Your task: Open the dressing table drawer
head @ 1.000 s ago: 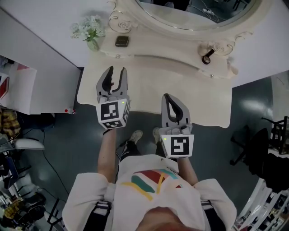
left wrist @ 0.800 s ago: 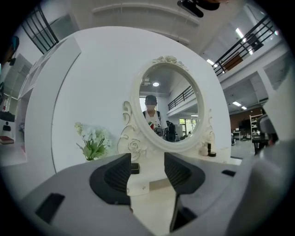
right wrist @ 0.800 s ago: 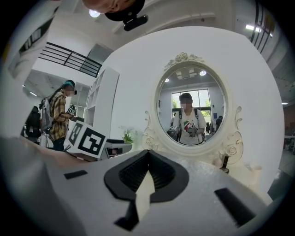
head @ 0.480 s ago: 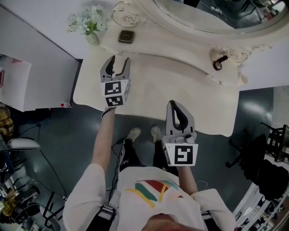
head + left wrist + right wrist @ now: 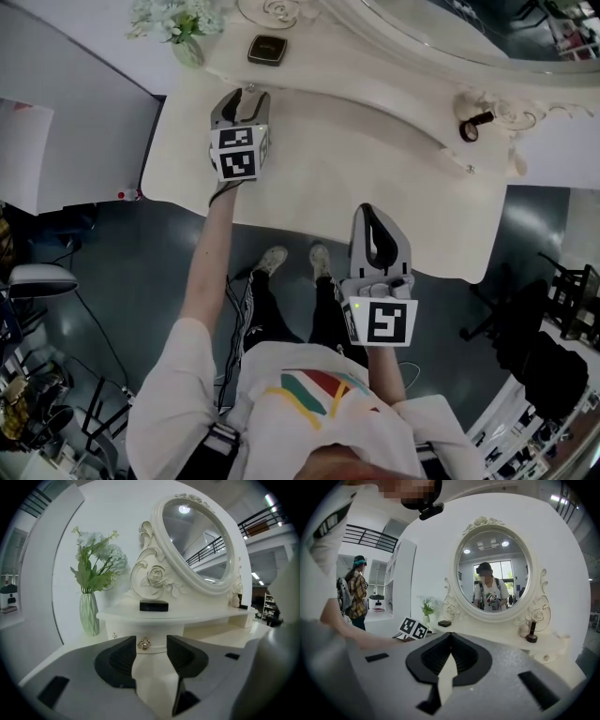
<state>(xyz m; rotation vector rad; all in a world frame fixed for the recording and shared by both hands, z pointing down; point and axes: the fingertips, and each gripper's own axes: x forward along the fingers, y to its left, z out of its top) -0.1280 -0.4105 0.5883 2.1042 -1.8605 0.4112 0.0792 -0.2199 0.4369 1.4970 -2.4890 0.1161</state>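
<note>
The cream dressing table (image 5: 356, 178) has a small drawer front (image 5: 151, 652) under its raised back shelf. The drawer's gold knob (image 5: 143, 643) shows in the left gripper view. My left gripper (image 5: 247, 97) hangs low over the table's left part, pointing at that drawer. Its jaws have just been opening and now stand open (image 5: 151, 644). The knob sits in the gap just beyond the tips, and neither pad touches it. My right gripper (image 5: 373, 210) hovers over the table's front edge, shut and empty (image 5: 451, 634).
A green vase of flowers (image 5: 183, 33) and a black box (image 5: 267, 49) stand on the left of the shelf. A dark bottle (image 5: 473, 124) stands at its right. The oval mirror (image 5: 197, 541) rises behind. A second knob (image 5: 469, 169) lies right.
My left gripper has moved down and forward across the table toward the back shelf, and its jaws have spread wider. The right gripper has sunk a little near the front edge.
</note>
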